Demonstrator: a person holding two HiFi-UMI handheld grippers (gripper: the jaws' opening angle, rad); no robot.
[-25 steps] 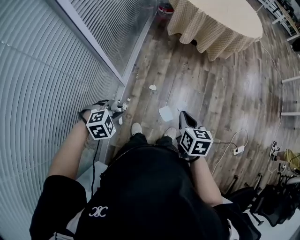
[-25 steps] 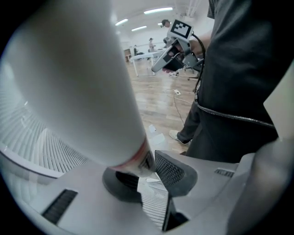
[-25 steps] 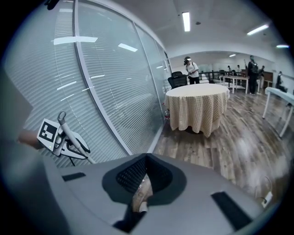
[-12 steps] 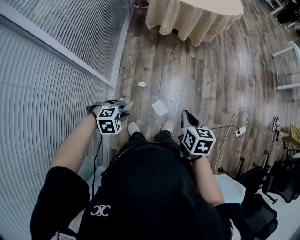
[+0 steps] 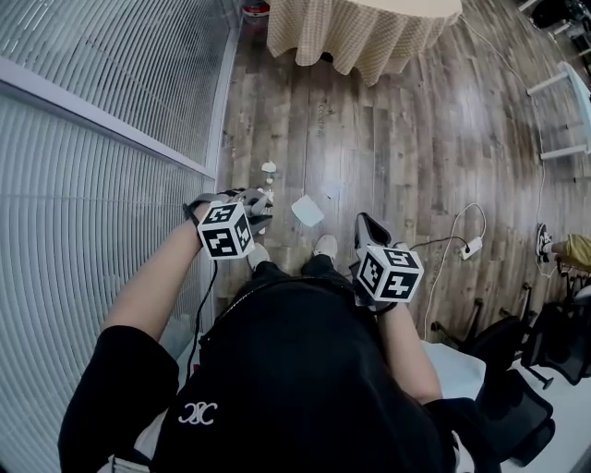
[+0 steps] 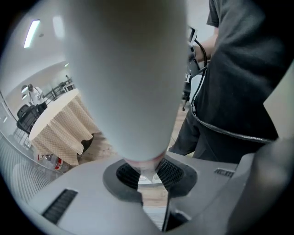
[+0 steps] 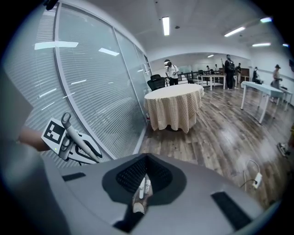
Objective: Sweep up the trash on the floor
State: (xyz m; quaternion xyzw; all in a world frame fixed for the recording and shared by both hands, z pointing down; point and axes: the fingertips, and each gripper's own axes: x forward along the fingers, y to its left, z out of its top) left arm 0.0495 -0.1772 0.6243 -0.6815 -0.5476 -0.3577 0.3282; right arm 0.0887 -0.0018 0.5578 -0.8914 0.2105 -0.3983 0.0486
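Observation:
Trash lies on the wood floor in front of my shoes: a crumpled white wad (image 5: pixel 269 167), a flat white sheet of paper (image 5: pixel 307 211) and a few small white bits (image 5: pixel 268 195). My left gripper (image 5: pixel 254 201) is shut on a thick pale grey handle (image 6: pixel 128 78), which fills its own view above the jaws (image 6: pixel 149 176). In the right gripper view the same handle (image 7: pixel 73 131) slants across the left gripper. The right gripper (image 5: pixel 367 224) hangs by my right hip. Its jaws (image 7: pixel 141 186) are closed to a thin slit with nothing seen between them.
A round table with a beige checked cloth (image 5: pixel 360 28) stands ahead. A glass wall with blinds (image 5: pixel 92 139) runs along the left. A power strip with its cable (image 5: pixel 471 245) lies to the right, and office chairs (image 5: pixel 545 342) beyond it. Several people stand far off (image 7: pixel 172 71).
The left gripper with the handle has moved right and forward, closer to the trash. The table and the trash sit further left in the head view. The right gripper has hardly moved.

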